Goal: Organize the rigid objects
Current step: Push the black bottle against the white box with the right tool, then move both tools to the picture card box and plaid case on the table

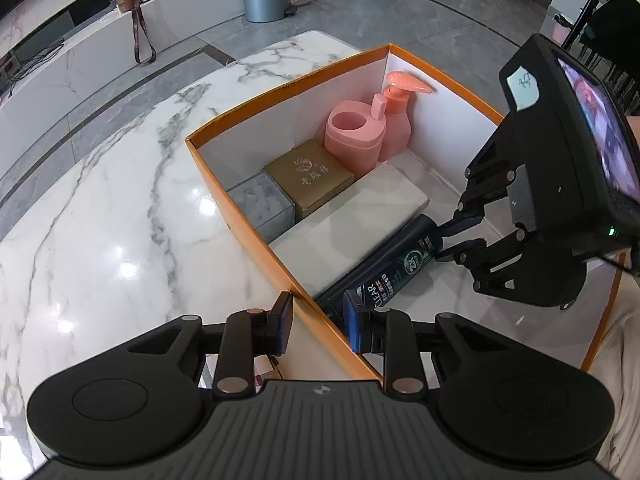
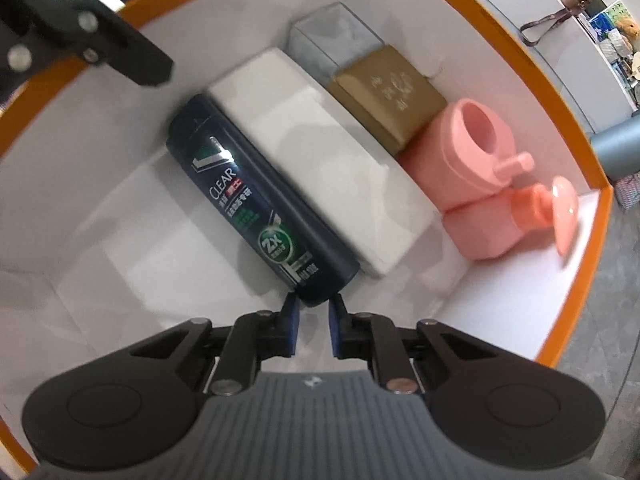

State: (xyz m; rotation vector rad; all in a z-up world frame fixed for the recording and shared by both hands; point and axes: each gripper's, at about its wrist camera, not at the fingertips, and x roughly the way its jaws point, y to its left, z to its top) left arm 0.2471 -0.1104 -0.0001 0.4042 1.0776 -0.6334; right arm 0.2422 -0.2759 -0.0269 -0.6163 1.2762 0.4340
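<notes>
Shampoo bottle [image 2: 256, 196], one, dark, lying flat on box floor against white rectangular block [image 2: 320, 160]; probably stiff, smooth, slippery, moderately heavy; best taken across narrow body. Right gripper [image 2: 313, 320]: jaws narrow, pads flanking bottle end, contact unclear. Beyond: one grey marbled box [image 2: 332, 40], one gold box [image 2: 390, 96], one pink holder [image 2: 460, 152], one pink pump bottle [image 2: 512, 220]. Left gripper [image 1: 318, 322]: jaws straddling orange box [image 1: 240, 208] wall, seemingly clamped. Marble tabletop [image 1: 120, 200] beneath.
</notes>
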